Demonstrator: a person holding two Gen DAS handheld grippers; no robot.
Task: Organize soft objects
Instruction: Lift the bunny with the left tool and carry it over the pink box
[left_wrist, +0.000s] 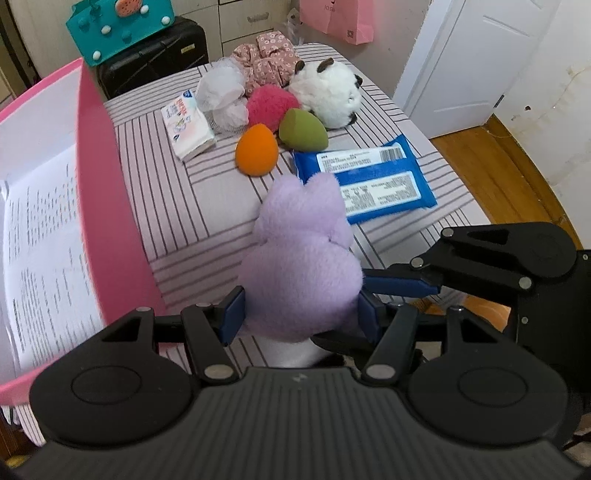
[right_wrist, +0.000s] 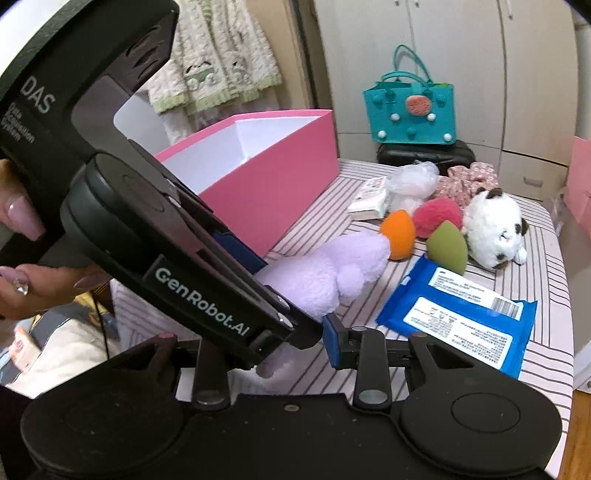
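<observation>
The left gripper (right_wrist: 273, 275), held in a hand with pink nails (right_wrist: 40, 273), crosses the view and clamps a lilac plush toy (right_wrist: 328, 269) beside the pink box (right_wrist: 266, 184). On the striped cloth (right_wrist: 535, 258) lie a blue wipes pack (right_wrist: 461, 310), orange sponge (right_wrist: 398, 232), green sponge (right_wrist: 448, 245), pink pompom (right_wrist: 437, 216) and white plush (right_wrist: 493, 229). The right gripper's blue pad (right_wrist: 334, 341) shows below; its other finger is hidden.

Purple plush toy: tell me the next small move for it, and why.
Probably carry the purple plush toy left and over the rim of the pink box. The left hand-held gripper is shut on it with blue pads on both sides, the box stands open just to its left, and the other soft items lie on the striped cover.
</observation>
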